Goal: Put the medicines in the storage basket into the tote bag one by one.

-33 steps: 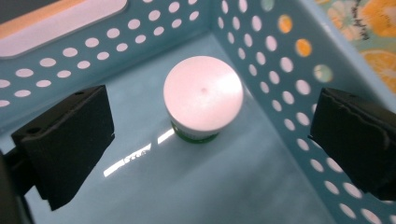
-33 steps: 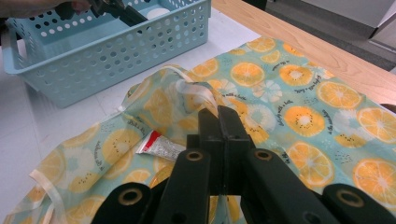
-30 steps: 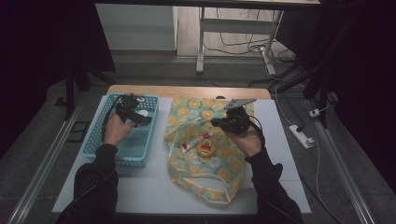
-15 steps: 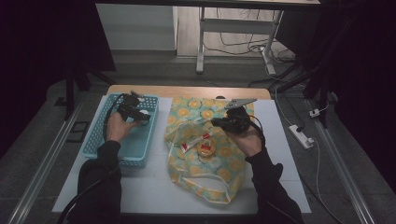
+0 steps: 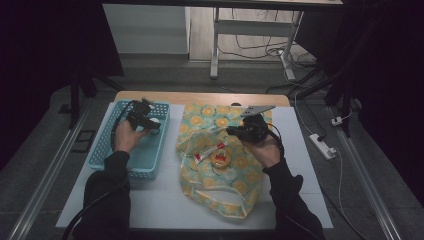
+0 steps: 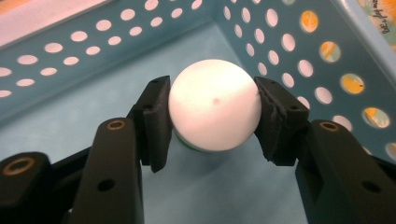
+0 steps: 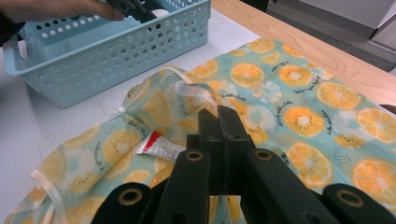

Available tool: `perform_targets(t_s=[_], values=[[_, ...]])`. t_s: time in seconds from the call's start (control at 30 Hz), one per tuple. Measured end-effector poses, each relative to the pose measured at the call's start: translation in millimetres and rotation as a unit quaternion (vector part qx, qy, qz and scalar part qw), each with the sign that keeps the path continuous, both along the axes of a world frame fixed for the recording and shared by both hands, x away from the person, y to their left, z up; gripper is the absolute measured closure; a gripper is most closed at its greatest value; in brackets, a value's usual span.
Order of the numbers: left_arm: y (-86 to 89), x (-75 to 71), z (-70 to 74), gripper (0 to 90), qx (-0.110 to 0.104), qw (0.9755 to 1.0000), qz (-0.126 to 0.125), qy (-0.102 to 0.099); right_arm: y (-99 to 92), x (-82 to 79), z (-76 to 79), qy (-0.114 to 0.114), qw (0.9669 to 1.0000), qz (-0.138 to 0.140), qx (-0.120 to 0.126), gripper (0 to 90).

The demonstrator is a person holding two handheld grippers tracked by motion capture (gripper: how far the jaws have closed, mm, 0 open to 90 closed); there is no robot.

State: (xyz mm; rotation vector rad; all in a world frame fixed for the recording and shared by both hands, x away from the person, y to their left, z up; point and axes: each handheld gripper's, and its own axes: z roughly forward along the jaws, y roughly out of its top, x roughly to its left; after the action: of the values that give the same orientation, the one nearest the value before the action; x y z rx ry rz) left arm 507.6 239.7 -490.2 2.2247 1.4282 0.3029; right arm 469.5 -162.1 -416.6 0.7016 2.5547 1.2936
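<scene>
While the left tool (image 6: 212, 116) sits low inside the light blue perforated plastic basket (image 5: 107, 150), its two black padded jaws have just been closing and now press on both sides of a smooth white round ball-like object (image 6: 214, 105), which has a thin green edge at its underside and rests near a corner of the basket floor. Seen from the high view, that left tool (image 5: 145, 119) is at the far end of the basket, which stands on the left part of the white tabletop (image 5: 165, 200).

Over on the right, the right tool (image 7: 218, 116) is clenched tight, jaws pressed together, with a fold of the pale translucent bag printed with orange and kiwi slices (image 7: 299, 107) at its tips; whether the fabric is actually pinched I cannot tell. From above, the right tool (image 5: 239, 131) is at the far edge of that bag (image 5: 220, 197), which lies spread in the middle of the tabletop just beside the basket. A small red and white tube (image 5: 210, 151) and a round orange-lidded container (image 5: 220, 158) lie at the bag's opening, touching each other.
</scene>
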Motion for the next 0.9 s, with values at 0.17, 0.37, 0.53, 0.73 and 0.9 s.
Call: perform_targets(t_s=[0.17,0.37,0.53,0.73,0.9], values=[[1.0,-4.8,7.3,50.2,-0.005,1.0,-0.002,-0.006,-0.6,-0.1,0.8,0.002,1.0,-0.001,0.002,90.0],[1.8,-10.3,19.7,50.3,-0.014,0.9997,-0.005,-0.017,0.6,-0.7,0.9,0.0,1.0,0.001,0.0,90.0],[1.5,-15.0,29.4,50.3,-0.02,0.9995,-0.009,-0.024,0.1,-0.7,1.2,0.0,1.0,0.001,0.001,90.0],[1.5,-21.2,39.6,50.3,-0.025,0.9991,-0.018,-0.03,-0.3,-0.9,1.7,-0.002,1.0,0.0,0.002,90.0],[2.4,-27.8,50.4,50.4,-0.033,0.9983,-0.026,-0.04,0.0,-1.1,1.9,-0.003,1.0,0.001,0.002,90.0]])
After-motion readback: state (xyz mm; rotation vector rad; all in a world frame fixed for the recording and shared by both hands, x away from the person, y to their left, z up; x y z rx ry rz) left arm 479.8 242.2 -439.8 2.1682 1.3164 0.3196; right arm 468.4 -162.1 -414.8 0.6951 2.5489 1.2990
